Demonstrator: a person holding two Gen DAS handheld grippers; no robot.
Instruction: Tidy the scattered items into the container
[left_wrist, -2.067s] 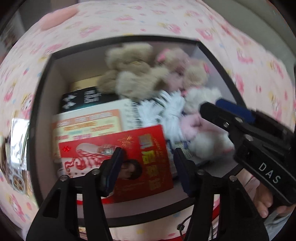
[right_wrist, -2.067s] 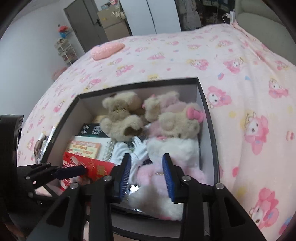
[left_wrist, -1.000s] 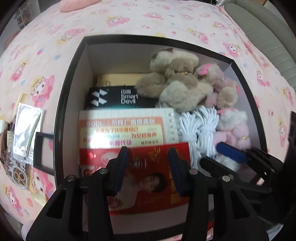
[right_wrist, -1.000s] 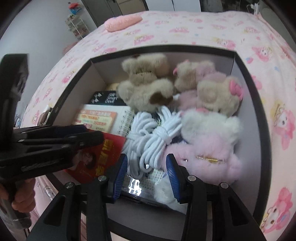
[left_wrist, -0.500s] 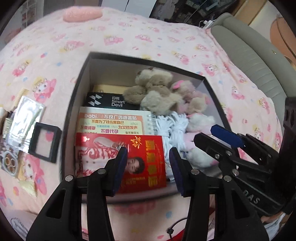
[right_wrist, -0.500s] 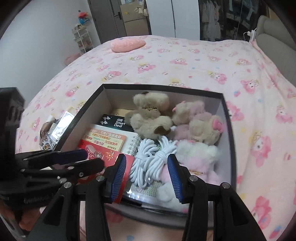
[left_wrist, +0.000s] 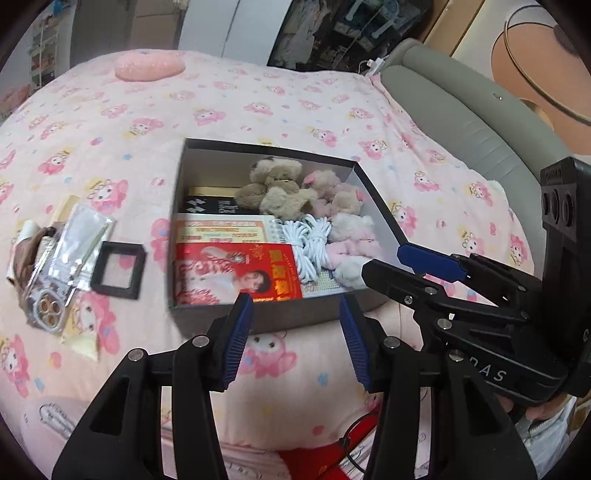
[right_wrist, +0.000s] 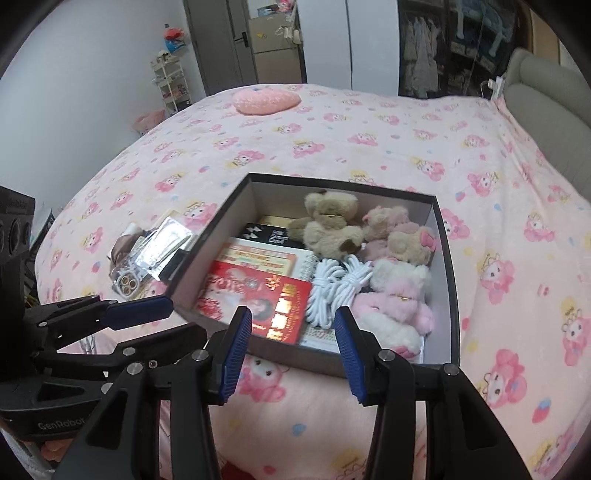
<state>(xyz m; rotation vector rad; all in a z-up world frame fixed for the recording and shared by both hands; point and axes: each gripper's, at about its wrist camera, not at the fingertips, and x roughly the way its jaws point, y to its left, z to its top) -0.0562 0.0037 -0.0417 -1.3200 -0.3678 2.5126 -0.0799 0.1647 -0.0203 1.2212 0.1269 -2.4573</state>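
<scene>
A black open box (left_wrist: 266, 319) rests on the pink bed. It holds a red booklet (left_wrist: 236, 273), a notebook, a black carton, plush bears (right_wrist: 328, 225), a white cable bundle (right_wrist: 332, 291) and a pink plush toy. Left of the box lie a black square frame (left_wrist: 118, 269), a silver foil pouch (left_wrist: 81, 236) and a clear phone case (left_wrist: 46, 310). My left gripper (left_wrist: 295, 314) hovers open and empty just in front of the box's near wall. Beside it, at the box's near right corner, my right gripper (right_wrist: 293, 321) is open and empty too.
The pink patterned bedspread (right_wrist: 369, 140) stretches beyond the box, with a pink heart cushion (right_wrist: 266, 99) at its far end. A grey padded headboard (left_wrist: 461, 122) runs along the right. A comb and a brown item lie among the loose things at left.
Both grippers have drawn back and risen away from the box, so it looks smaller and farther. The loose items to its left came fully into view. Both pairs of jaws stand slightly wider.
</scene>
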